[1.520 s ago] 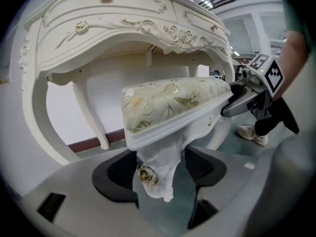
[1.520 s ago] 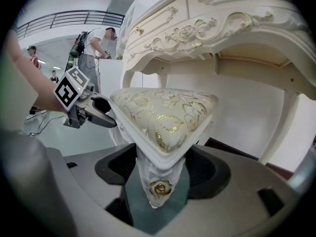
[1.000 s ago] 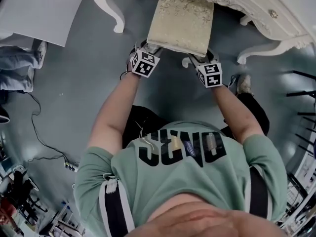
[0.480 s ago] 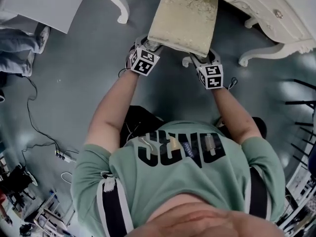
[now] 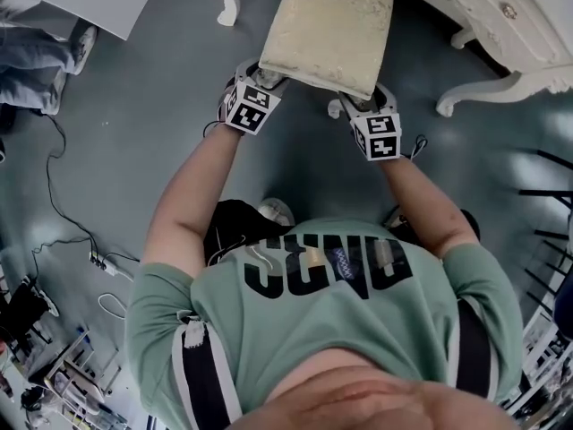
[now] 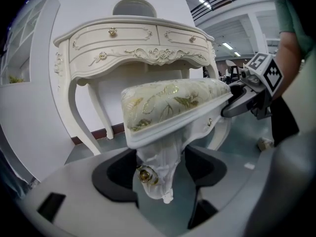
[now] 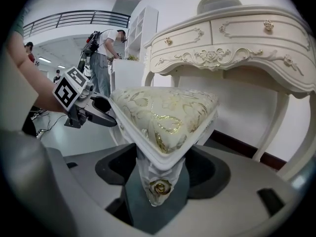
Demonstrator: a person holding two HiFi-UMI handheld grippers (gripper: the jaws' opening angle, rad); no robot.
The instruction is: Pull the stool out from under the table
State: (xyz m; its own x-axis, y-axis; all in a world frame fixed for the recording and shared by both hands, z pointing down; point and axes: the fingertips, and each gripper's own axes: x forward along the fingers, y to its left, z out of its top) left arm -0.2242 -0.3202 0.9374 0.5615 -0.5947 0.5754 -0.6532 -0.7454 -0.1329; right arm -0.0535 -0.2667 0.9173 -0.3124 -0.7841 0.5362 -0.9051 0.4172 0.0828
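Grey floor (image 5: 148, 106), stool (image 5: 331, 25) (cushioned) — near corners clamped in left tool (image 5: 267, 81), right tool (image 5: 363, 103).

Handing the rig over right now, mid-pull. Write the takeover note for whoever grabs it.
Left hand-held gripper: shut on the stool's near left leg.
Right hand-held gripper: shut on its near right leg.
Stool: seat mostly out in front of the table, far end at its edge.
Done: both grips, part of the pull.
Left: pull back until clear, then let go.

Table (image 5: 488, 7) mostly beyond the top edge
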